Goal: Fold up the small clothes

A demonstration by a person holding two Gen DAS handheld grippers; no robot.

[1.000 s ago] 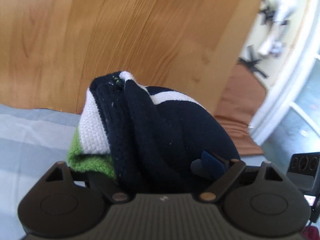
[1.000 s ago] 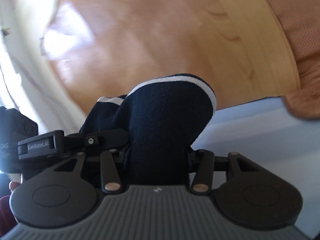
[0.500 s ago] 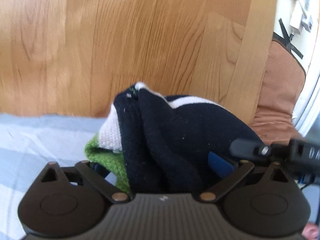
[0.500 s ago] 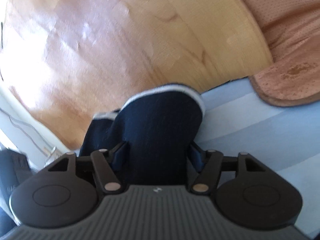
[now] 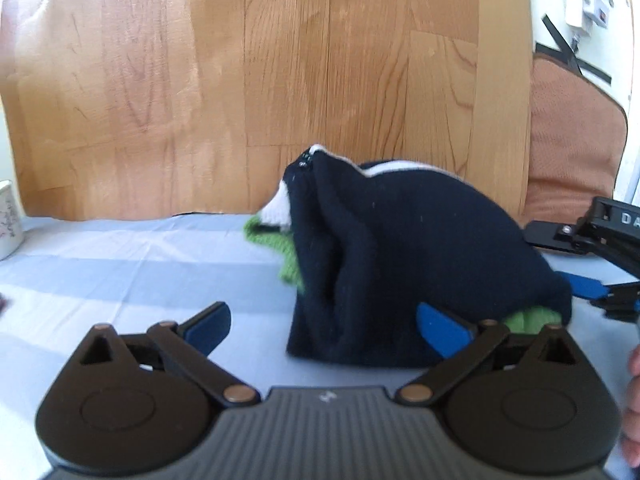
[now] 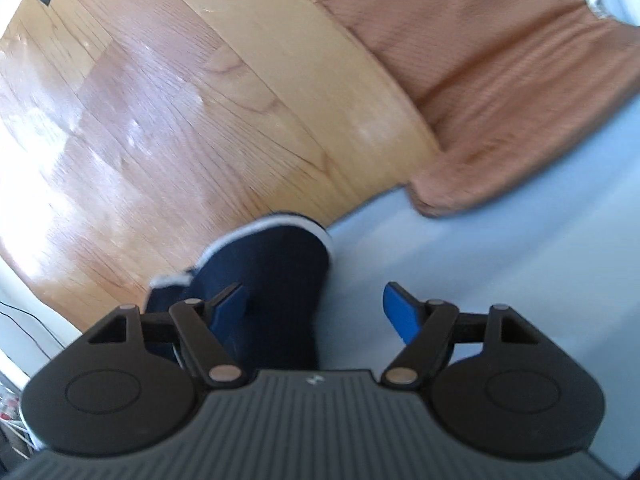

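A pale blue sheet (image 5: 120,264) covers the surface. On it lie a bunched navy garment (image 5: 400,264), a mug (image 5: 8,220) at the left edge — and a brown cushion (image 6: 500,80).

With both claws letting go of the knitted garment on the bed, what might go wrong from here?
1. The navy knitted garment with white and green stripes sits bunched in a tall hump, so it may slump and unfold.
2. The left claw is open, but its right pad seems to touch the knit and could drag it.
3. The right claw, still opening, may snag the fabric.
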